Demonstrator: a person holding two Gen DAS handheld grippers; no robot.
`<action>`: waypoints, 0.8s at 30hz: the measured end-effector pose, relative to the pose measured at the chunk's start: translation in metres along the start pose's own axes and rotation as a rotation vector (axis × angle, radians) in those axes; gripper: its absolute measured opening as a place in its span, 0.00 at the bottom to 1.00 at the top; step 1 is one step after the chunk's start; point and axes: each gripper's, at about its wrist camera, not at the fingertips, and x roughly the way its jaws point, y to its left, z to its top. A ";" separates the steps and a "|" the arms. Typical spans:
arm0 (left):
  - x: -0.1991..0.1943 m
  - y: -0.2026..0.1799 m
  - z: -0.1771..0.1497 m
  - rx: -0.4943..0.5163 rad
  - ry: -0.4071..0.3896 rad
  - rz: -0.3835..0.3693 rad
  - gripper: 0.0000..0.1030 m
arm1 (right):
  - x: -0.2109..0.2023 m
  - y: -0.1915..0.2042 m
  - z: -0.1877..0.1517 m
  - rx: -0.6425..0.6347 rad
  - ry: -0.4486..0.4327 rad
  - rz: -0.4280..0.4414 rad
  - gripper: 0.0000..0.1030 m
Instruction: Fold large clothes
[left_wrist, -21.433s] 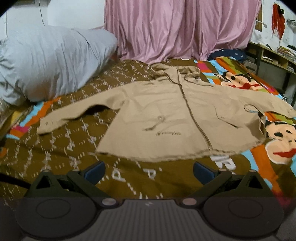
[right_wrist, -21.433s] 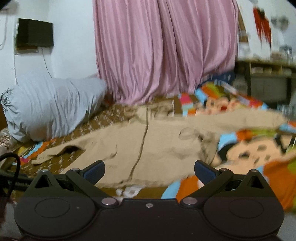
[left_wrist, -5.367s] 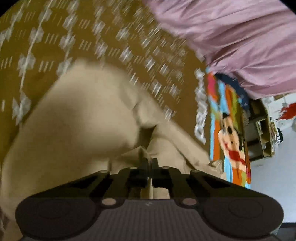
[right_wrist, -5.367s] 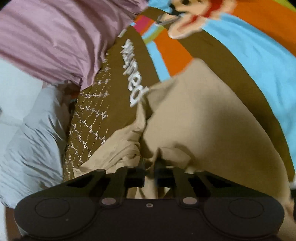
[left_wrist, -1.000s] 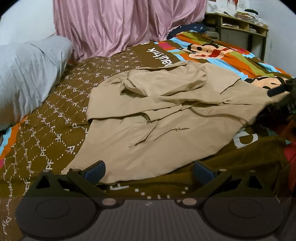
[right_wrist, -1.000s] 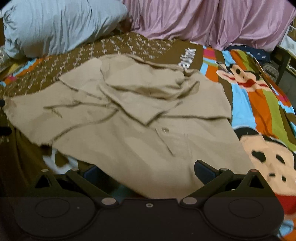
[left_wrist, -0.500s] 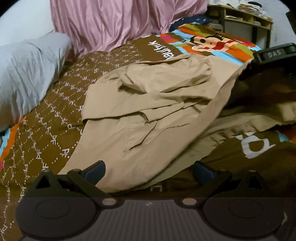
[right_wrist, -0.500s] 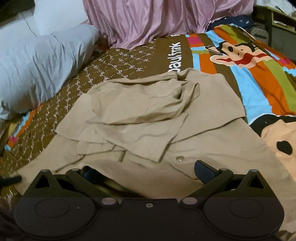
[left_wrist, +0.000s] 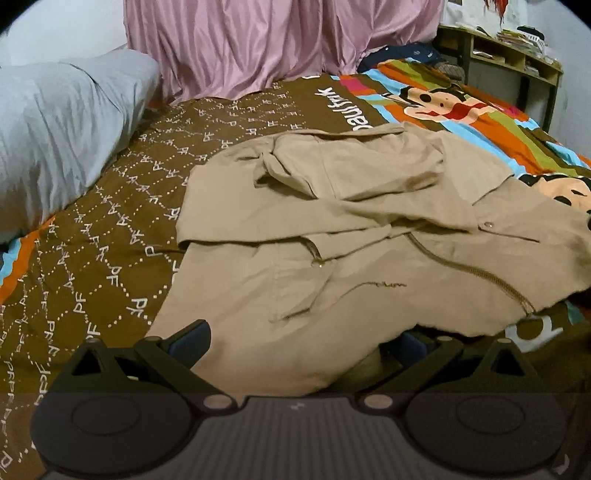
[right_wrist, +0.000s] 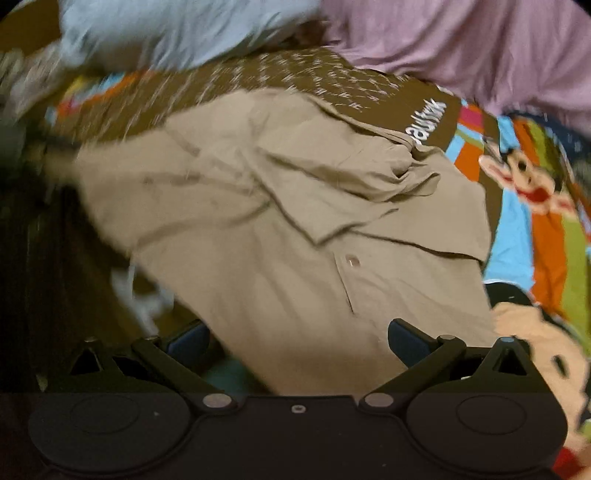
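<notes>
**A:** Where's your jacket at right now?

**B:** The tan cotton zip-up jacket (left_wrist: 369, 236) is lying on your brown patterned bedspread with the cartoon monkey print (left_wrist: 122, 229), sleeves folded in across the chest. The grey pillow (left_wrist: 62, 122) sits well off to its left, with the pink pleated curtain (left_wrist: 266, 40) behind the bed.

**A:** And your grippers?

**B:** Your left gripper (left_wrist: 299, 338) has its jaws wide apart, hem edge lying between the fingers, nothing pinched. Your right gripper (right_wrist: 297, 338) is spread too, sitting over the jacket's lower panel near the snap button (right_wrist: 352, 260). That view's blurry, so I can't tell if it's touching the cloth.
</notes>
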 end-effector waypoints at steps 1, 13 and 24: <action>-0.001 -0.001 0.002 0.001 -0.002 0.003 1.00 | -0.002 0.004 -0.007 -0.034 0.001 -0.027 0.99; -0.019 -0.009 0.001 0.001 -0.048 -0.076 1.00 | 0.005 0.007 0.003 -0.108 -0.132 -0.227 0.97; -0.010 -0.044 -0.009 0.145 -0.009 -0.133 1.00 | 0.014 -0.053 0.063 0.236 -0.251 -0.095 0.97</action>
